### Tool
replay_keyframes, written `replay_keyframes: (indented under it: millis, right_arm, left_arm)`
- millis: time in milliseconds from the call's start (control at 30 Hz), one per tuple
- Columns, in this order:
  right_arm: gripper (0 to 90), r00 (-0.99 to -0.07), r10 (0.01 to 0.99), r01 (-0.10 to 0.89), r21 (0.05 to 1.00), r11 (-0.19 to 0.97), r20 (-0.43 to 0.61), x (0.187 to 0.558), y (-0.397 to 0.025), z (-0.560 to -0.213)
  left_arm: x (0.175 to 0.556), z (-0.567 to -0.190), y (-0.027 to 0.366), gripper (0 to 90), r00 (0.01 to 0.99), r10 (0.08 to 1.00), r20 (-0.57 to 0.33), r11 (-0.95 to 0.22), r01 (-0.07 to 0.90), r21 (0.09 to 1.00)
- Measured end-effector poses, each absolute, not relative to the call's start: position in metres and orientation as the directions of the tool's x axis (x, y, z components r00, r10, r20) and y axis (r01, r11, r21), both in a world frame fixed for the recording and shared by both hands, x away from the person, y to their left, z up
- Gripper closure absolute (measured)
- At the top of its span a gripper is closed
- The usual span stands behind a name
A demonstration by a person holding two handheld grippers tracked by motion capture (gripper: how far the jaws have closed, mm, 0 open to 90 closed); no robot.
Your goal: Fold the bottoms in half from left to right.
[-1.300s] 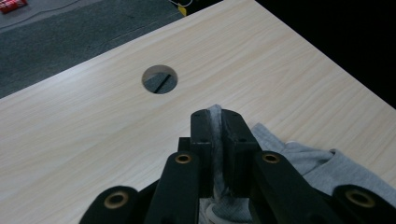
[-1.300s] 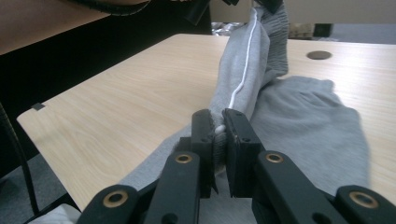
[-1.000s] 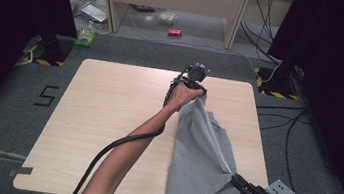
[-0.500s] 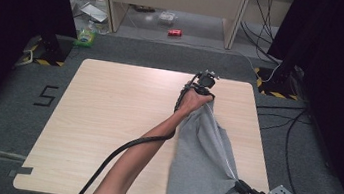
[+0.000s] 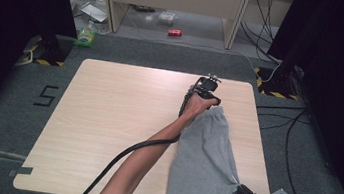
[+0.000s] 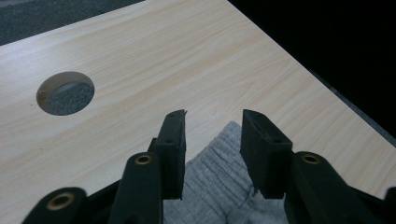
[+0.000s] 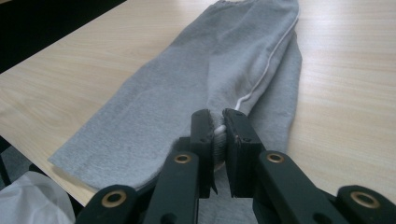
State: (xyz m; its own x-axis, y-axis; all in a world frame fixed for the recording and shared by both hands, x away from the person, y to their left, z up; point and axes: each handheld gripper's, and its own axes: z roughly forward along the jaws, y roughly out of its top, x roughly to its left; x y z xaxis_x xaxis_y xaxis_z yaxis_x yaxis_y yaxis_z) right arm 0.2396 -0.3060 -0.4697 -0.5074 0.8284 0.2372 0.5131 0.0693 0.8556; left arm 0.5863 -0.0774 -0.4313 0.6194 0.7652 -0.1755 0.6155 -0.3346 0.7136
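A grey garment [image 5: 205,157] with a ribbed waistband lies stretched along the right side of the wooden table [image 5: 116,120]. My left gripper [image 5: 207,87] is at its far end. In the left gripper view that gripper [image 6: 212,126] stands open, with the ribbed band [image 6: 215,186] lying just below and between the jaws. At the table's near right corner my right gripper [image 5: 240,190] is shut on the garment's near edge. In the right gripper view the jaws [image 7: 219,123] pinch a fold with a white seam, and the garment [image 7: 210,60] runs away from them.
A round cable hole [image 6: 65,92] is cut in the table beyond the left gripper. The table's right edge [image 5: 260,139] runs close to the garment. Cables [image 5: 287,127] lie on the floor at the right, and a red can [image 5: 174,33] lies far behind.
My left hand carried the garment's far end farther away and slightly right. The cloth, lifted and ridged before, now lies flatter on the table. The right gripper has barely moved.
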Motion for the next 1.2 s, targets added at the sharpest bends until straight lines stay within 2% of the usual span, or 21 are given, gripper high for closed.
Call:
replay_keyframes:
  millis: [800,1033,1200]
  right_arm:
    - [80.2,-0.460,0.861,0.543,0.836,0.082,0.215,0.229,-0.320,-0.479]
    - [79.7,-0.444,0.870,0.552,0.830,0.078,0.214,0.222,-0.326,-0.477]
    - [74.8,-0.432,0.881,0.529,0.846,0.072,0.195,0.221,-0.331,-0.468]
  left_arm:
    - [0.575,-0.424,-0.017,53.3,0.631,0.763,-0.140,-0.386,0.618,0.685]
    - [0.571,-0.425,0.010,50.9,0.619,0.772,-0.144,-0.369,0.622,0.691]
    - [0.568,-0.427,0.025,48.3,0.603,0.783,-0.151,-0.355,0.633,0.688]
